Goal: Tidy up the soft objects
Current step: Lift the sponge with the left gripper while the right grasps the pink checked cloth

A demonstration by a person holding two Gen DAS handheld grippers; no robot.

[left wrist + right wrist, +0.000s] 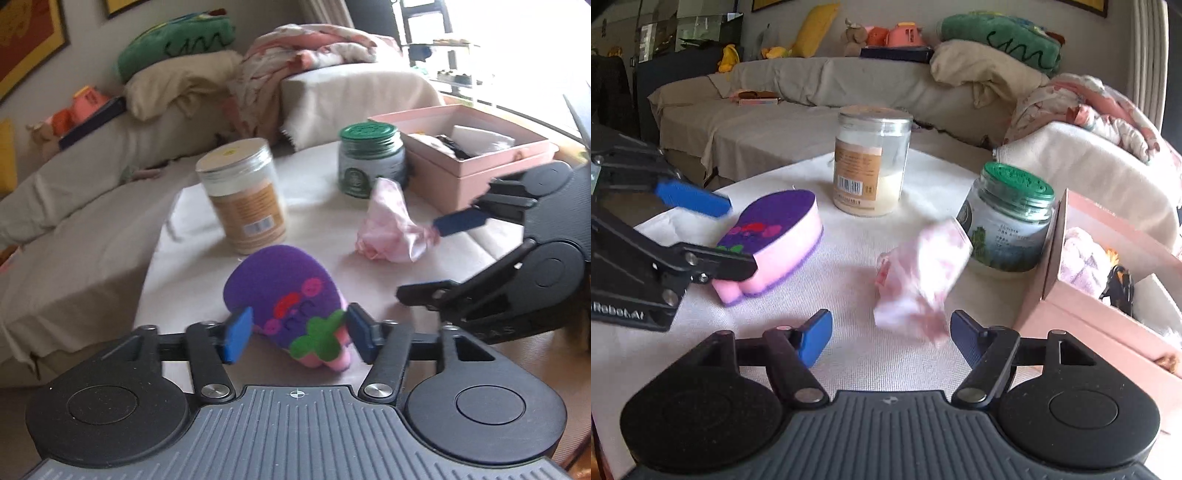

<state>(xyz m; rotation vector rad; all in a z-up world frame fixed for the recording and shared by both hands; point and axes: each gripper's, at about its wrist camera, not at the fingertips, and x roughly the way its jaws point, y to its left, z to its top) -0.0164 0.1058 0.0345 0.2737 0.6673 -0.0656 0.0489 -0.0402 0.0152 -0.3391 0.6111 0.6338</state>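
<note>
The left tongs (299, 332) are spread around the purple sponge toy (288, 295), one blue pad on each side of its lower end, just beside it; whether they touch is unclear. The toy lies near the counter's (857, 266) left edge. The right tongs (890, 332) are spread wide, with the blurred pink cloth bundle (919, 273) just ahead between them. Behind stand a clear jar (871, 158) and a green-lidded jar (1008, 221), the latter next to the pink box (1082, 310) at the right. Bare cloth separates toy and bundle.
</note>
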